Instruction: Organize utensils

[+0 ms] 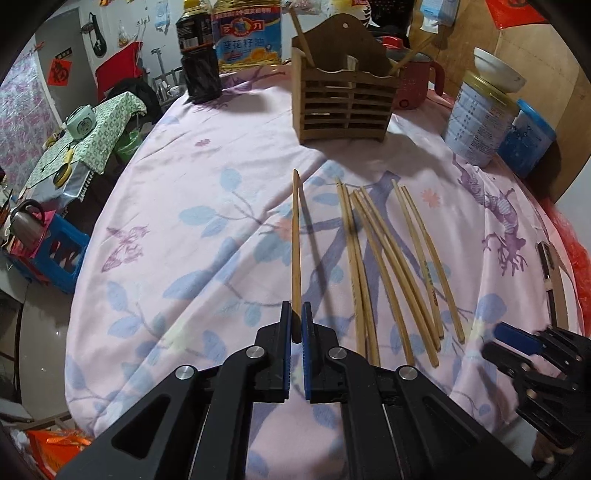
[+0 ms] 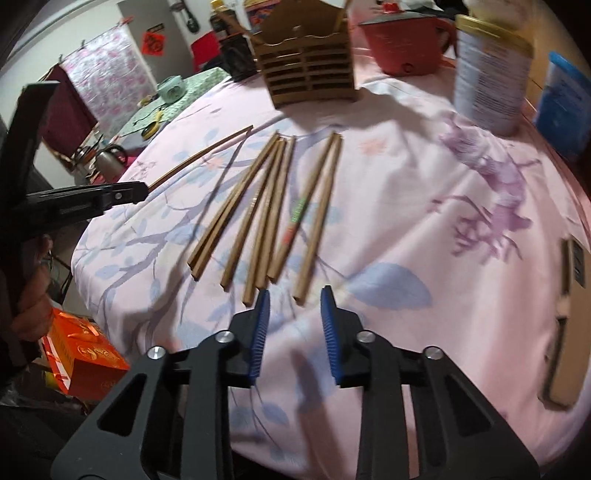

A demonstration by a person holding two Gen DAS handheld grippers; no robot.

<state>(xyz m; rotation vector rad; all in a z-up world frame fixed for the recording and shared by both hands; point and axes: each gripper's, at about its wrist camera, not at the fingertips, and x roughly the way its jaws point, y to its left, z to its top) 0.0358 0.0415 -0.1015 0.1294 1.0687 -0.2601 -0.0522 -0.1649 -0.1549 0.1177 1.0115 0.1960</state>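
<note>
My left gripper [image 1: 296,314] is shut on the near end of a wooden chopstick [image 1: 295,236], which slants up off the pink cloth toward the holder. The right wrist view shows that gripper [image 2: 125,194] at the left with the chopstick [image 2: 207,155] sticking out. Several loose chopsticks [image 1: 388,266] [image 2: 273,206] lie fanned on the cloth. My right gripper [image 2: 294,295] hovers at their near ends, open, with the rightmost stick's end just ahead of the gap and untouched. It also shows at the lower right of the left wrist view [image 1: 491,338]. The slatted wooden holder [image 1: 347,103] [image 2: 310,70] stands at the back with two sticks in it.
Behind the holder stand a dark sauce bottle [image 1: 199,55], a yellow oil bottle [image 1: 247,33] and a red pot [image 1: 417,81]. At the right are a tin [image 1: 480,122] with a bowl [image 1: 498,70] on it and a blue container [image 1: 528,140]. An orange box [image 2: 85,354] sits below the left table edge.
</note>
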